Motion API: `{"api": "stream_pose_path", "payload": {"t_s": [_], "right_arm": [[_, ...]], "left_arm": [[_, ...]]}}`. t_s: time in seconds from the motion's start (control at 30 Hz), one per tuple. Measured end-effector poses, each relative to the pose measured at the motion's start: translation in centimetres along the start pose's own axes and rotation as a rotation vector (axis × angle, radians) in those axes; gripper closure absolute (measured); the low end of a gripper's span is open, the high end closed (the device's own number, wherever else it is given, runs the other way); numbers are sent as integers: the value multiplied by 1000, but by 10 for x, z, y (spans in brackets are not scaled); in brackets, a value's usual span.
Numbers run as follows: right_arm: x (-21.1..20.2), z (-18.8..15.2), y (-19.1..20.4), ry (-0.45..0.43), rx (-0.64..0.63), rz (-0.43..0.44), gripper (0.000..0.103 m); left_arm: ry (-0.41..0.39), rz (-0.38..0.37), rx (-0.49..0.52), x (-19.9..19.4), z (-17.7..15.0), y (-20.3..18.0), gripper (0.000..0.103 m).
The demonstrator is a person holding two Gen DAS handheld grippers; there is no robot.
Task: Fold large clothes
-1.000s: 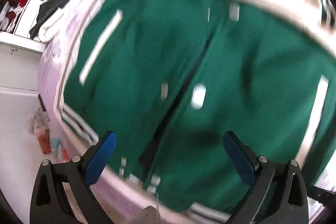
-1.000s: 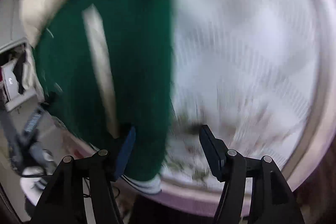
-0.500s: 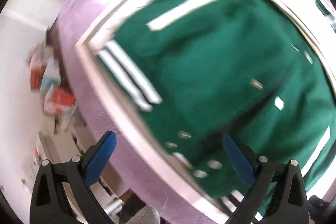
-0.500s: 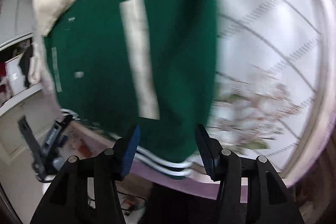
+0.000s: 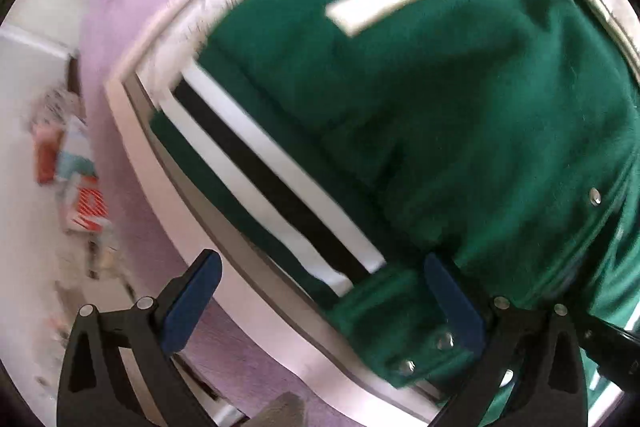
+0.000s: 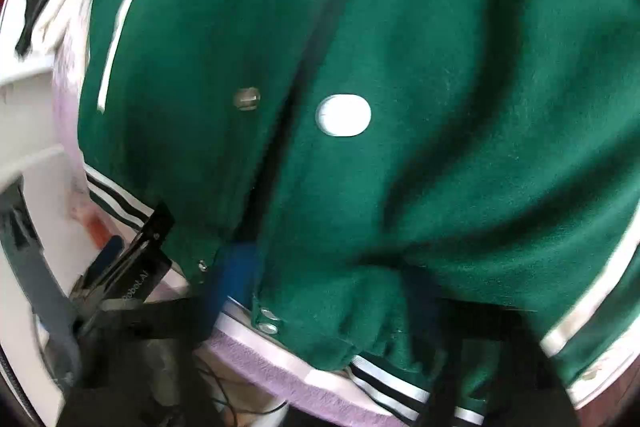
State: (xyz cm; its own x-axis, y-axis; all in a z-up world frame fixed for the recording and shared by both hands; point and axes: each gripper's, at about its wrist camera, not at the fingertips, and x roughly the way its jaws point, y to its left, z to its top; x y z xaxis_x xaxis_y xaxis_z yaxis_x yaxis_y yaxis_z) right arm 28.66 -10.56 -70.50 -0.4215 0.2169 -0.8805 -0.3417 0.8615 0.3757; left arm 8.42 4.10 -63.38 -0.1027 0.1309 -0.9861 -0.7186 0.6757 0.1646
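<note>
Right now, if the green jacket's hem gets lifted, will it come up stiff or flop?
Probably floppy: the green jacket already bunches into soft folds where the right gripper closes on its hem. It looks thick, with a ribbed striped band, so likely fairly heavy and draggy. The snaps may catch.

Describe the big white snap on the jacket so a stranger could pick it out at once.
Find the green jacket spread over the bed, then the dark front opening down its middle. The white snap sits just right of that opening, above the hem. It is large, oval and bright white, unlike the small metal snap left of the opening.
</note>
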Motion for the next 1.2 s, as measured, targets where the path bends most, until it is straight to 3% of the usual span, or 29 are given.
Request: {"api": "stream_pose_path", "payload": {"t_s": [0.07,0.13,0.17,0.2,0.27,0.33,0.37,0.47,0.6,0.63,0.67,0.7,0.87,0.97,1.13,1.2], "right_arm": [[-6,-5,-5,-15,53,47,89],[-8,-3,-2,-22,104,124,90],[-7,-4,-3,8,92,173,91],[-6,-6,-3,59,42,167,91],[-7,-6,-8,117,13,102,86],[-25,-7,-27,91,71,107,81],[-39,-9,-36,48,104,165,81],[-47,-10,-44,9,183,368,60],[0,-7,-50,49,243,463,60],[15,-5,-41,45,244,454,62],[17,-4,-38,14,239,435,89],[15,-6,-36,-19,244,419,96],[-19,-22,-24,-99,214,303,96],[-43,-37,-42,-125,212,237,96],[-18,-33,-78,-10,256,284,93],[-29,-25,-76,10,246,275,80]], "left_arm": [[49,-77,-58,8,-5,16,0],[88,-116,-68,15,-11,28,0],[87,-116,-70,14,-12,32,0],[76,-110,-66,10,-14,37,0],[13,-41,-43,-3,-16,50,0],[-60,33,-22,-21,-17,55,0],[-88,67,-15,-26,-17,58,0],[-118,134,11,-23,-12,64,0],[-108,182,30,-18,-6,60,0],[-108,179,27,-17,-2,62,0],[-113,176,22,-19,0,64,0],[-120,173,21,-24,2,65,0],[-165,162,44,-49,0,62,0],[-176,159,64,-58,-1,50,0],[-162,202,56,-50,12,40,0],[-171,219,46,-51,19,39,0]]}}
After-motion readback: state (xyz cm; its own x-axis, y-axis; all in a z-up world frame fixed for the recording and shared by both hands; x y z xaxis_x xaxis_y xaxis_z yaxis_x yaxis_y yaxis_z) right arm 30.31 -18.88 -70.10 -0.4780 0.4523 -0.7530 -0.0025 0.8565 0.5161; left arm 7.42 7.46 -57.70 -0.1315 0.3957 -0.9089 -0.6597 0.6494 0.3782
